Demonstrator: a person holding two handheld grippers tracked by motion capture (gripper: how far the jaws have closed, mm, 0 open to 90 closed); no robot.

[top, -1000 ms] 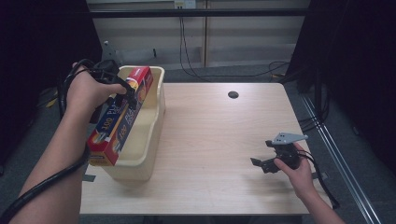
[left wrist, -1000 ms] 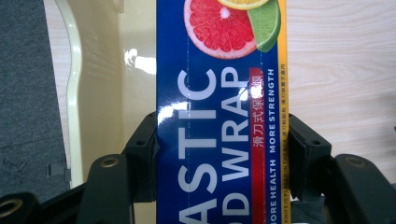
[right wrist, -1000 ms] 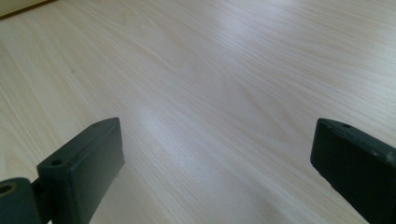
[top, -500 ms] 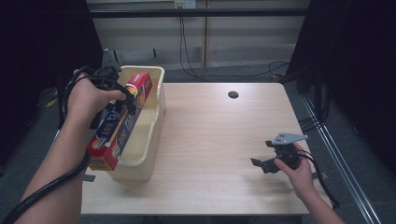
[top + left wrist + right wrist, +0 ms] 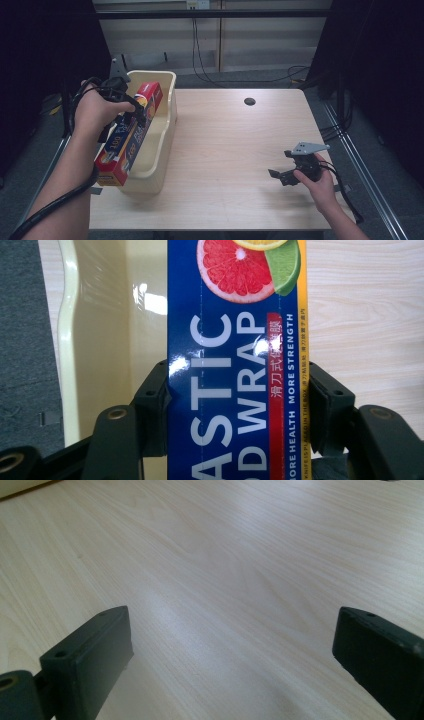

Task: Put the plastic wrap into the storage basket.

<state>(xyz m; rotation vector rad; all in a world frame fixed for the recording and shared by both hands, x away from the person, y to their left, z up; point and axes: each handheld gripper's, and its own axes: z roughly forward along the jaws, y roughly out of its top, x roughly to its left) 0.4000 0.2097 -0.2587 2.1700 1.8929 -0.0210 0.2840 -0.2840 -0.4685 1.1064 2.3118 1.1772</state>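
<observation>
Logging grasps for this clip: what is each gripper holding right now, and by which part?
The left gripper clamps the plastic wrap box across its two long side edges, near mid-length. The right gripper holds nothing, jaws open.

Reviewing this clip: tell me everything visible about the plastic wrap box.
The plastic wrap box is a long, glossy carton that looks like cardboard, blue on its face with red sides and ends, a yellow edge stripe, white "PLASTIC WRAP" lettering and citrus slices pictured. It lies tilted along the near-left rim of the cream tub, its lower end overhanging toward the person. The left tongs clamp it across its width, jaws pressed on both long edges.
</observation>
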